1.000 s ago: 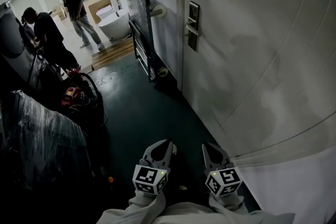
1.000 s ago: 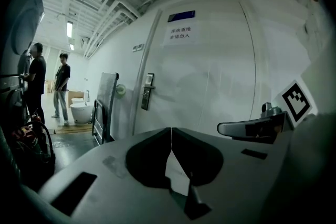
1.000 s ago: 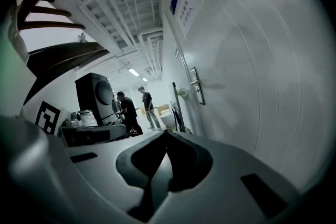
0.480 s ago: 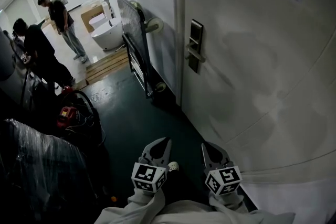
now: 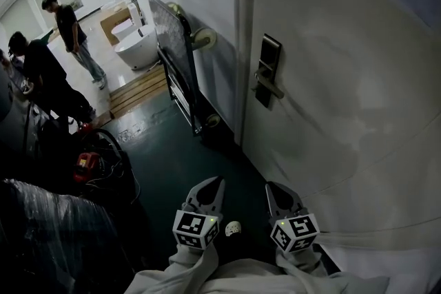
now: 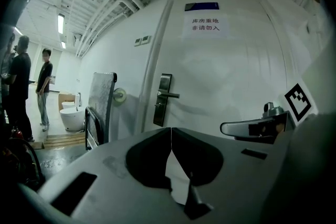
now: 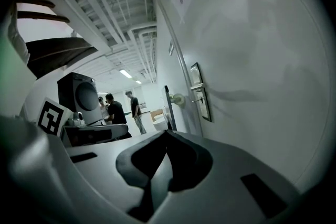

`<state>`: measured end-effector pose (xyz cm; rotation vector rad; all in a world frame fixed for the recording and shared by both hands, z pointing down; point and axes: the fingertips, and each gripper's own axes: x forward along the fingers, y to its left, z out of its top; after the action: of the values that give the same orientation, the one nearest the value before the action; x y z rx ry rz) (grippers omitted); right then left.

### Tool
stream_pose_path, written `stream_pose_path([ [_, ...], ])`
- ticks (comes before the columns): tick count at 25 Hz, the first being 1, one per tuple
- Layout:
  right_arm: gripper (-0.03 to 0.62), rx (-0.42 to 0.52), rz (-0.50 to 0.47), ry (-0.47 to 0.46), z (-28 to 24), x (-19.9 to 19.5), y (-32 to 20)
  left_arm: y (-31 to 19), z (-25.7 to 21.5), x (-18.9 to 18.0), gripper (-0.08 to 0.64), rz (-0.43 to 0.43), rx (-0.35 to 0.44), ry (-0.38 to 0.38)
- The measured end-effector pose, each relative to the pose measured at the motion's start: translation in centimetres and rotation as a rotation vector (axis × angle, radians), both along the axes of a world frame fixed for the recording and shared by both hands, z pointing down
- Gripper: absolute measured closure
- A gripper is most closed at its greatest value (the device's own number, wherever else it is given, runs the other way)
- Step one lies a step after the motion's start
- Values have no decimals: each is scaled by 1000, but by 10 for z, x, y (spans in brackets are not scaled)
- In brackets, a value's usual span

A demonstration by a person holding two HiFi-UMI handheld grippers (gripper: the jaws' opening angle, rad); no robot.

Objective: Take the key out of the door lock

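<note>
White door [image 5: 344,100] with a paper sign [image 6: 206,26] high on it. Left gripper view shows the sign whole: "库房重地 / 非请勿入". Head view clips it at the frame's 1 o'clock corner, leaving only "请勿入", in red. Right gripper view shows it skewed, not legible. Blue plate [image 6: 201,6] above the sign appears in both gripper views only, print too small to read.

Door lock [image 5: 267,71]: dark plate with lever handle [image 5: 270,87], at 1 o'clock from the grippers and well apart from both. Key: too small to make out in any view.

Left gripper [image 5: 213,185]: jaws pressed together, nothing between them. Right gripper [image 5: 274,191]: same, tips meeting, empty. Both sit side by side at 6 o'clock in the head view.

Head view only:
- small pale object [image 5: 233,228] on the dark green floor [image 5: 172,155] between the grippers
- red tool [image 5: 87,163] at 9 o'clock
- wooden pallet [image 5: 141,85]

Right gripper view only: dark drum machine [image 7: 79,96] at 9 o'clock.

Left gripper view only: wall switches [image 6: 140,39] at 11 o'clock from the lock.

All three views:
- standing person [image 5: 69,31]
- white bathtub [image 5: 134,46]
- panel cart [image 5: 172,38] against the wall, left of the door
</note>
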<state>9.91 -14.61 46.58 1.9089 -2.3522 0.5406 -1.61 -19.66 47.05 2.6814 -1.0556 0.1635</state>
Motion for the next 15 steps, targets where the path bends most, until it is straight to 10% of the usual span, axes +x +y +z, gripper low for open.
stream_pose_path([
  [15,540,-16,82,35,-4,8,-34,-39,0,20,548,106,-8,33],
])
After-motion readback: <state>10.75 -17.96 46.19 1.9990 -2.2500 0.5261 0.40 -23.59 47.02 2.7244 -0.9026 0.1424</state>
